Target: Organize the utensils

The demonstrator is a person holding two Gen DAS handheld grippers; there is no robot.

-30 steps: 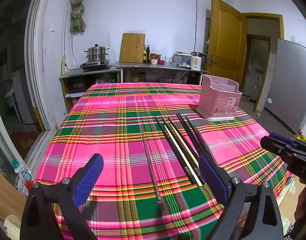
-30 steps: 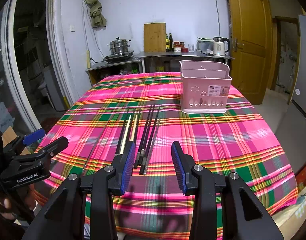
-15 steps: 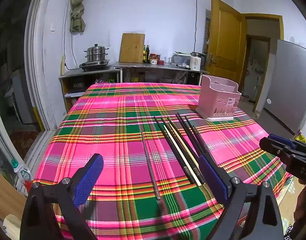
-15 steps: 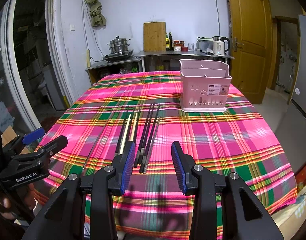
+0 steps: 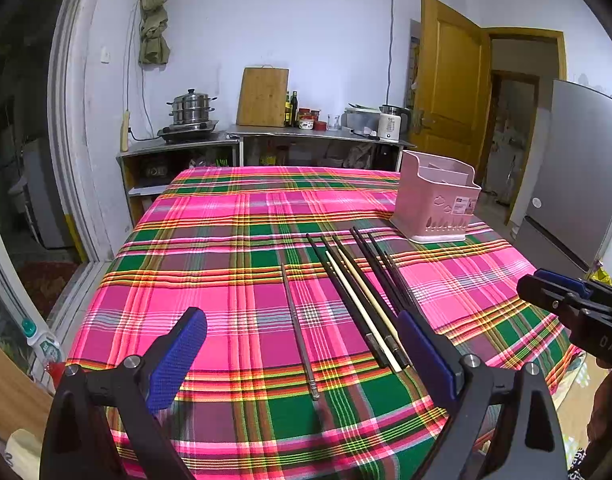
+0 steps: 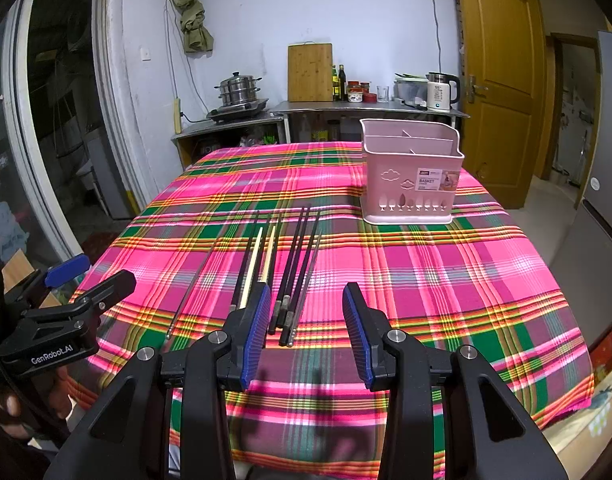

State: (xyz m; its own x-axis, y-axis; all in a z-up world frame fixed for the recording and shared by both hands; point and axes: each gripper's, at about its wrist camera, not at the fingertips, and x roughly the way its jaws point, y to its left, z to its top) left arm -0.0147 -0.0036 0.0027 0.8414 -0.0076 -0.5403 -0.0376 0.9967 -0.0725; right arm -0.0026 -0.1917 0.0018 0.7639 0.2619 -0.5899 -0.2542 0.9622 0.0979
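Note:
Several chopsticks, black and pale wood, lie side by side on the plaid tablecloth. One grey chopstick lies apart to their left. A pink utensil holder with dividers stands upright at the far right of the table. My left gripper is open wide above the near edge, with the single grey chopstick between its fingers' lines. My right gripper hovers open over the near ends of the black chopsticks, holding nothing.
Behind the table a counter carries a steamer pot, a cutting board, bottles and a kettle. A yellow door and a fridge stand at the right. A glass door frame is at the left.
Both grippers have barely shifted; the right one sits slightly closer to the table. The chopsticks and the holder have not moved.

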